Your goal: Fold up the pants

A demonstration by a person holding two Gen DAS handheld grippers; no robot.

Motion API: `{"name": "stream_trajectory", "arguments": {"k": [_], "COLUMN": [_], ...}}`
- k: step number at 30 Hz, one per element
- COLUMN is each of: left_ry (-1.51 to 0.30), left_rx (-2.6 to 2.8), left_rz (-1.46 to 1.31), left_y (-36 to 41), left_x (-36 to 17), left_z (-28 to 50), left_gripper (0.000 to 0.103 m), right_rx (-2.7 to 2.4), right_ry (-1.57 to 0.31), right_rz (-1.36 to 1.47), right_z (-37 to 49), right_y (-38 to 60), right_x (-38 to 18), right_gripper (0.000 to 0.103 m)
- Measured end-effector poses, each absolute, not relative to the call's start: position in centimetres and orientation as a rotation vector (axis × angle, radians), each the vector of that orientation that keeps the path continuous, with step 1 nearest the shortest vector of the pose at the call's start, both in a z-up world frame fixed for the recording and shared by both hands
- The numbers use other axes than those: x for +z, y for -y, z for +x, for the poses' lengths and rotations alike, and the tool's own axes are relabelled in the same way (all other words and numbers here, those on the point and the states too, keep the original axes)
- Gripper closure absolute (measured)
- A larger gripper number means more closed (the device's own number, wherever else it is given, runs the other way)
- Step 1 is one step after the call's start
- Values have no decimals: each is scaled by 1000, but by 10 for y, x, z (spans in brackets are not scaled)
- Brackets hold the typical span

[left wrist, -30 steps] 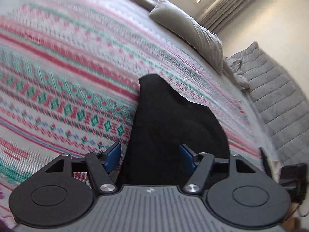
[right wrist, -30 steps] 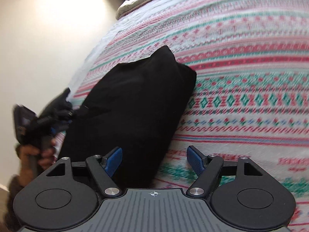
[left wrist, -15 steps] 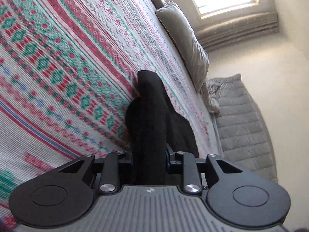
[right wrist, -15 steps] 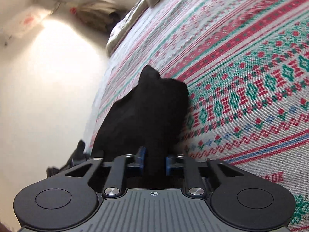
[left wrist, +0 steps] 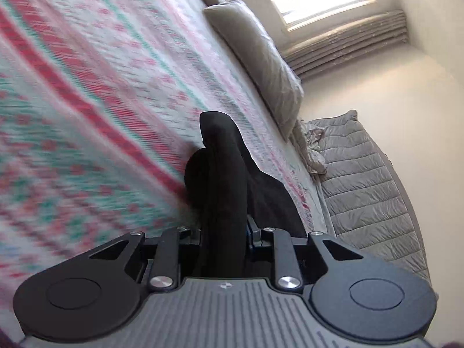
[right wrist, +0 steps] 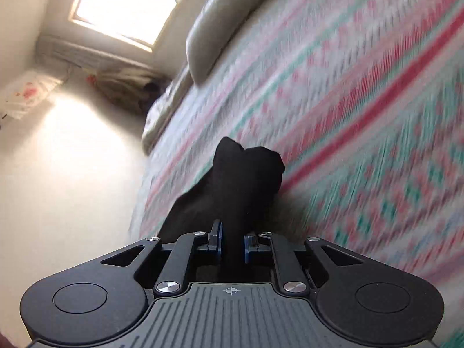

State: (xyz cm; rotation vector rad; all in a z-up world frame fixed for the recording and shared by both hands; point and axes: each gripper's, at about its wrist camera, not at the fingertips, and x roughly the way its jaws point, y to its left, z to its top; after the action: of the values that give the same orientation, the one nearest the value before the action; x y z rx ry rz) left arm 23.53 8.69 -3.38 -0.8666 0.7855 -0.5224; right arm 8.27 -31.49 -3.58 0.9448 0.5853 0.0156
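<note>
The patterned bedspread (left wrist: 87,92) is blurring beneath me; I am clamping the black pants (left wrist: 223,174) in left gripper (left wrist: 223,236) while right gripper (right wrist: 231,245) is closing on them, carrying the fold.

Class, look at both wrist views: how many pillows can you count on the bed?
1: a grey pillow lies at the far end of the patterned bedspread, below the window; the right view shows the same one. Others may be out of frame.
</note>
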Motion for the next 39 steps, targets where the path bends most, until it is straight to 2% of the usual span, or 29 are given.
{"name": "stream_trajectory", "arguments": {"k": [7,10,16,18,20,24,29,33,35,39], "left_ry": [-602,-578,-580,-573,-574,-557,-568,-592,-608,-634], "left_rx": [-603,-514,-384,-371,-363,-353,-339,-317,-297,-246], "left_rz": [-899,-875,-711,-663,-641,-557,-397,-301,-262,-166], "left_y": [-60,-52,-43,-37,-36,-31,-17,-10,-8,2], "left_x": [-21,-28,-33,-27,-20,-3,18,26,29,38], "left_z": [247,256,261,262,262,252,227,205,195,175], "left_gripper": [80,74,70,66,66,57,41,30,26,15], "right_rx": [69,62,-175,-154,-152,-159,-150,-143,-147,-195], "right_ry": [-384,-332,-484,-464,-464,-462,-472,-494,-513,-549], "right_rz": [840,803,684,702,702,617,451,331,299,265], "right_z": [86,86,108,105,101,94,81,71,61,44], "right_y": [339,351,371,375,377,367,335,314,308,300], "right_x": [-4,-1,-46,-49,-43,-22,7,16,19,24], "right_gripper": [90,89,79,77,71,68,49,42,35,31]}}
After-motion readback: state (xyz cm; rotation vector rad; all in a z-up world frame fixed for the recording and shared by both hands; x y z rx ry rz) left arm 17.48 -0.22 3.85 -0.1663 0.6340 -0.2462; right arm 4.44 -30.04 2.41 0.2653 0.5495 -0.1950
